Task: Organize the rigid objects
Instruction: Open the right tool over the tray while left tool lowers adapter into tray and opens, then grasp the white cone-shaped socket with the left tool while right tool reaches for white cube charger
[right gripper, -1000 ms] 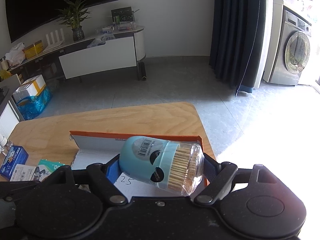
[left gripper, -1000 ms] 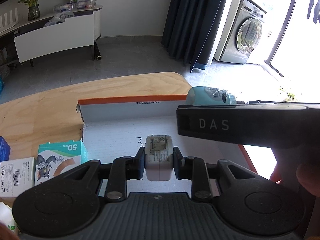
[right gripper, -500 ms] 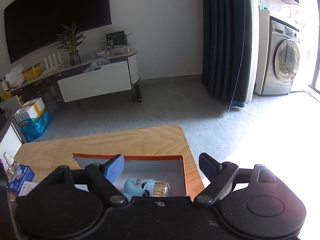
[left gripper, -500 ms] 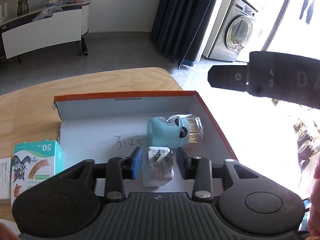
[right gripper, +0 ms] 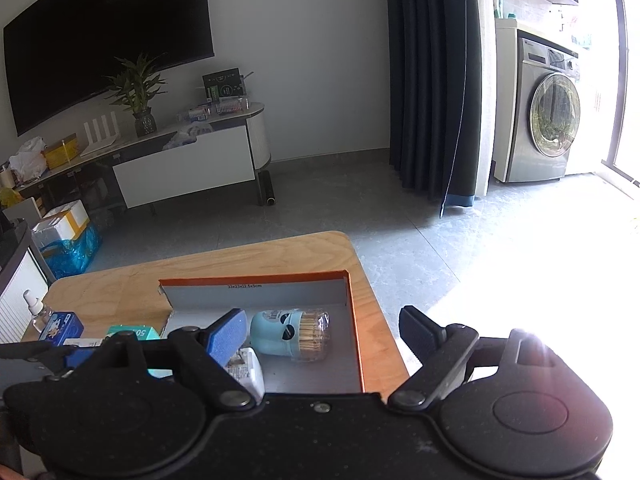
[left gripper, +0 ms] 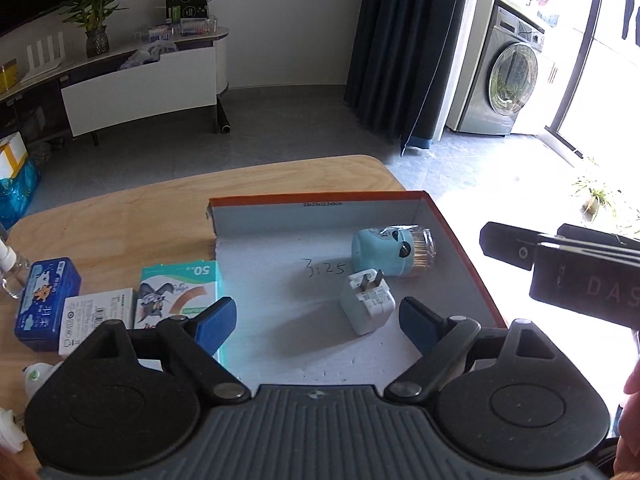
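Left gripper [left gripper: 316, 320], jaws just opening, is hovering spread above the charger [left gripper: 368, 304]; toothpick jar [left gripper: 392, 252] lying at one o'clock in the box [left gripper: 460, 240].

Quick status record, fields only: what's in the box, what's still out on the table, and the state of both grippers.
box: orange-edged cardboard box, open, on the wooden table
in box: toothpick jar lying on its side; white plug adapter beside it, prongs toward the jar
on table, left of box: cartoon box marked 50, white carton, blue tin, clear dropper bottle
left gripper: just opened, adapter released
right gripper: open, empty
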`<state>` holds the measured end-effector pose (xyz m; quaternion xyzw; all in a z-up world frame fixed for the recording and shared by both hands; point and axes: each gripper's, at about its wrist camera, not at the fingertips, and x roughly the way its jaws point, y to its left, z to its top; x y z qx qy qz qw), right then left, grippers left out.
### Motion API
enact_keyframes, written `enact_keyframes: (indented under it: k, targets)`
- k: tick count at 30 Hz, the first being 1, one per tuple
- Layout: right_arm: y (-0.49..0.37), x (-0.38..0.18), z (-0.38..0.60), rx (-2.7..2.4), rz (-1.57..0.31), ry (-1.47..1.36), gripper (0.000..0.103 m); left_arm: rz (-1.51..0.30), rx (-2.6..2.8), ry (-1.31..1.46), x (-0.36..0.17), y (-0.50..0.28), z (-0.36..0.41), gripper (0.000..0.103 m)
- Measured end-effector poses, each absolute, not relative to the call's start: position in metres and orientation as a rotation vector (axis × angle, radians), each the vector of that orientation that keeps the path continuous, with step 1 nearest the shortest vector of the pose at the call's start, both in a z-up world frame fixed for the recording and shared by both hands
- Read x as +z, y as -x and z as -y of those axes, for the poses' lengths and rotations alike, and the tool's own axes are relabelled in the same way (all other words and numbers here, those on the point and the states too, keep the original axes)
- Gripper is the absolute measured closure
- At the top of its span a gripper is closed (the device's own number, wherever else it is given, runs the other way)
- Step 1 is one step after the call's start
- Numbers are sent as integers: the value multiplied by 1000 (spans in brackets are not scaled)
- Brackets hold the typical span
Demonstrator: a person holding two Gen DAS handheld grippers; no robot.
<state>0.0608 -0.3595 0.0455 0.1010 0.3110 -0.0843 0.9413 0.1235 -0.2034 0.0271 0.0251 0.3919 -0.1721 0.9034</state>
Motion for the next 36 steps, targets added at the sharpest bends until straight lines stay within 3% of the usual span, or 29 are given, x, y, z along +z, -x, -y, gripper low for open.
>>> enact_keyframes:
  k: [36]
  targets:
    - [-29, 41, 222, 86, -711, -153, 4, -797, -103, 25, 34, -60, 62, 8]
